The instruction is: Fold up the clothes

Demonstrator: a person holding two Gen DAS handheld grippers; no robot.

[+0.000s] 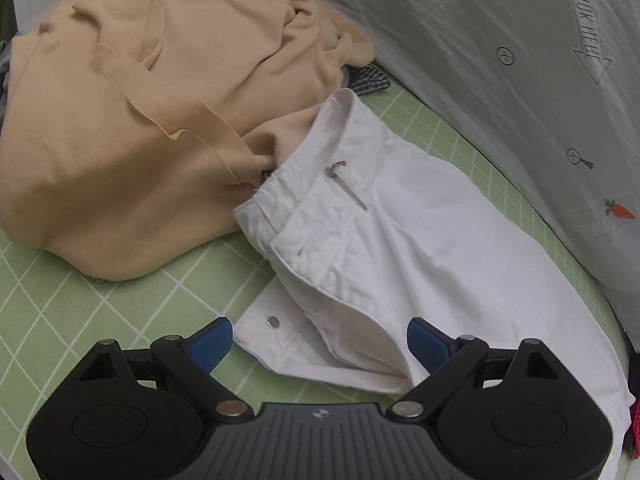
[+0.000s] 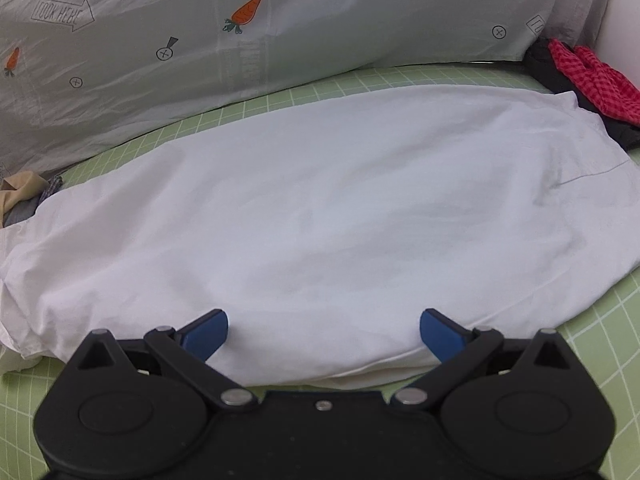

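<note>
White trousers (image 1: pixel 380 240) lie on the green grid mat (image 1: pixel 60 312), waistband and open fly toward the left wrist view, a metal button (image 1: pixel 273 322) on the near flap. My left gripper (image 1: pixel 320 340) is open just above the waistband's near edge, holding nothing. In the right wrist view the trousers' leg part (image 2: pixel 320 208) spreads flat across the mat (image 2: pixel 592 336). My right gripper (image 2: pixel 324 332) is open over the near edge of the cloth, holding nothing.
A crumpled beige garment (image 1: pixel 140 120) is piled left of the trousers, touching the waistband. A grey pillow with carrot print (image 2: pixel 240 40) runs along the back. Red checked cloth on dark cloth (image 2: pixel 588 76) lies at the far right. A checked blue cloth (image 1: pixel 368 78) peeks out behind the beige pile.
</note>
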